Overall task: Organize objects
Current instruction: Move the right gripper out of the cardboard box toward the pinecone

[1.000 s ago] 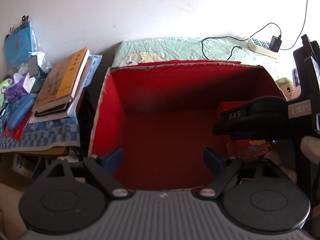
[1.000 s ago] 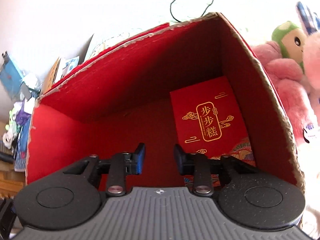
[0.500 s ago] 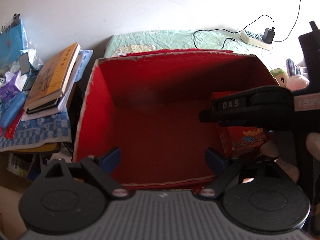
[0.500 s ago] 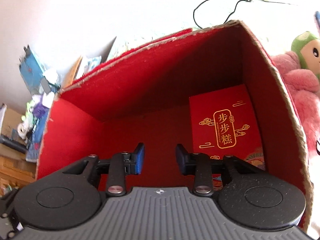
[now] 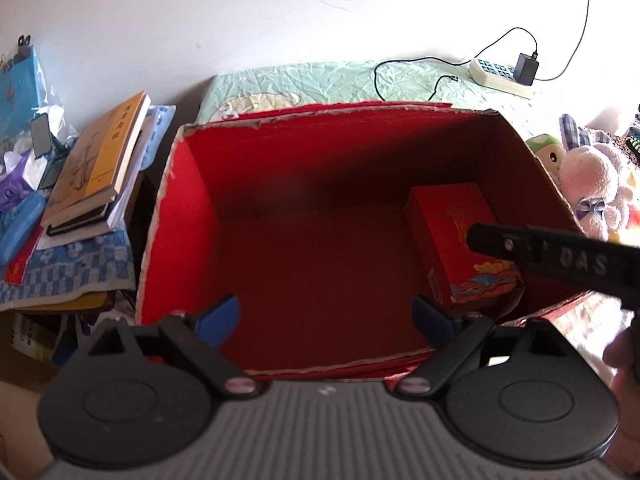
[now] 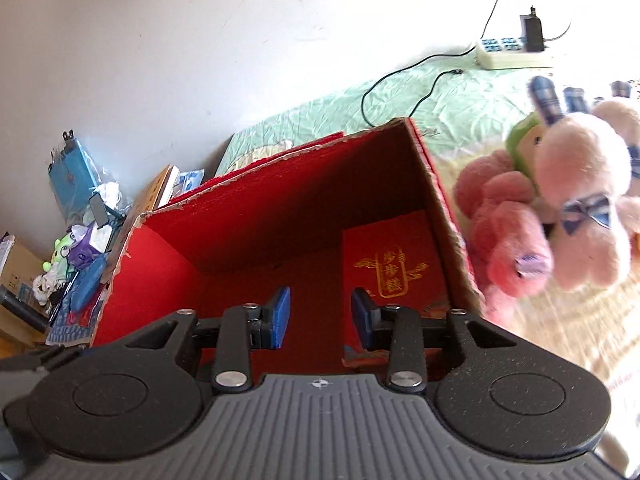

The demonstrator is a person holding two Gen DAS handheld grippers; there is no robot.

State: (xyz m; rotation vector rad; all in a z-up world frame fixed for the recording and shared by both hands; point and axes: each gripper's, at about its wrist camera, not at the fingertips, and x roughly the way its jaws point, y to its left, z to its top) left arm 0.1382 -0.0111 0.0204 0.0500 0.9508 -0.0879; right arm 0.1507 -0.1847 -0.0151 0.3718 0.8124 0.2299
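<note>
While both grippers hang empty over the open red carton [image 5: 168,216], the left gripper [image 5: 326,316] gapes wide and the right gripper [image 6: 320,314], half open, has just widened. A red gift box [image 6: 394,264] sits flat in the carton's right corner, leaving floor free; plush toys [image 6: 560,216] wait beside its right wall.

Each gripper [image 5: 326,320] [image 6: 320,316] has a grey ribbed body, two round black discs, black arms with shiny silver screws and blue pads [image 6: 280,316]. One black arm [image 5: 560,258] says "DAS".
</note>
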